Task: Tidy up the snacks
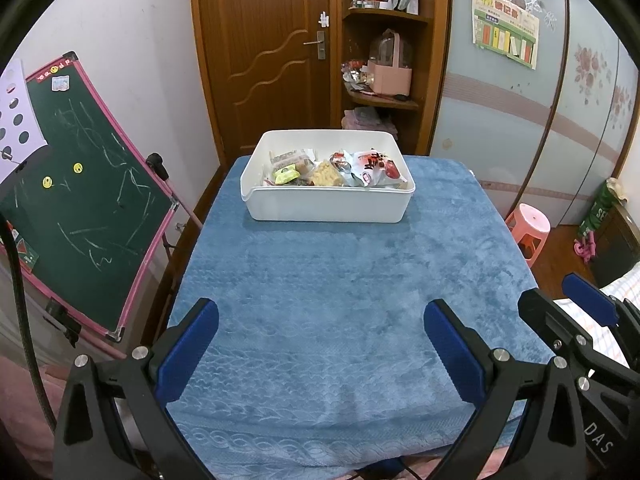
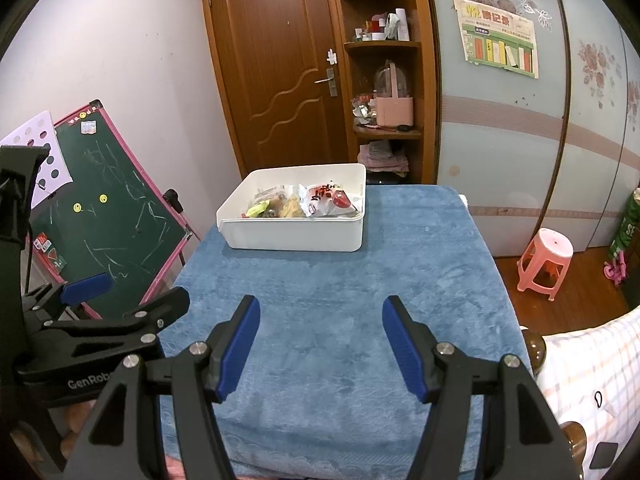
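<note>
The bench was the broadest thing, draped in a plush blue cloth with a woven cable pattern near its front hem; at its far end sat a rectangular white plastic bin, smooth-walled with rounded corners, and inside it lay the snacks, a heap of crinkled foil and clear wrappers, one white-and-red bag on the right and a small yellow-green packet on the left; behind stood a brown wooden door and a corner shelf; a pink-framed green chalkboard leaned at the left, a pink plastic stool stood on the floor at the right; the left claw hung wide apart and empty above the near cloth, the right claw likewise spread and holding nothing; nothing lay between either claw and the bin.
</note>
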A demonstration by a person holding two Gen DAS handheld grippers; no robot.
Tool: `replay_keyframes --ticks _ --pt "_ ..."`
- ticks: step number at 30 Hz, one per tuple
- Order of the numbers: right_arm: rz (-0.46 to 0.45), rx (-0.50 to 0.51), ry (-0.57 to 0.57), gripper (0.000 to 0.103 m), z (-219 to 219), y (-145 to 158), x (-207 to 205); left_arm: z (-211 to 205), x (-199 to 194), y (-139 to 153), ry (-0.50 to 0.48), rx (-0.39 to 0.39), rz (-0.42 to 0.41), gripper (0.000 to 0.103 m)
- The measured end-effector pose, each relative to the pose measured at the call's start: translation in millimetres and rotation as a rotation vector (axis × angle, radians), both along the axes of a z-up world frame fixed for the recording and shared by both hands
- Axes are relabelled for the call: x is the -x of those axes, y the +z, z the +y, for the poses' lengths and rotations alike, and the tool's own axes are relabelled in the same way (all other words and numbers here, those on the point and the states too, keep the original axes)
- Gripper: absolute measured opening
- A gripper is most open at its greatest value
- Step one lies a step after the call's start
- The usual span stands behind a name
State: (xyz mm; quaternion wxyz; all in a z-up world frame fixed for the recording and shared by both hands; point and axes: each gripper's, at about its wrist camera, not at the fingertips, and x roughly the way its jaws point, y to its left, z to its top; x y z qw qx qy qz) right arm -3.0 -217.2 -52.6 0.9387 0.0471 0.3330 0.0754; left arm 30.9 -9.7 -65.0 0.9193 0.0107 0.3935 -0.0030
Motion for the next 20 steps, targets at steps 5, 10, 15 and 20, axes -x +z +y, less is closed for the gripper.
replay_keyframes --ticks 5,10,15,20 --pt "-0.001 0.001 0.0 0.064 -0.2 0.1 -0.1 -0.5 0.1 -0.7 -0.001 -0.002 0.0 0.102" --pt "0.0 0.001 0.001 0.064 -1.3 0.0 -0.7 -0.8 0.8 -2.7 -0.002 0.001 0.005 0.102" --pt "0.002 0.0 0.001 0.064 -1.4 -0.6 -0.6 -0.2 0.5 -4.2 -0.003 0.001 0.012 0.102" --pt "0.005 0.0 0.0 0.064 -0.4 -3.3 0.5 1.0 0.4 -5.3 -0.003 0.002 0.017 0.102"
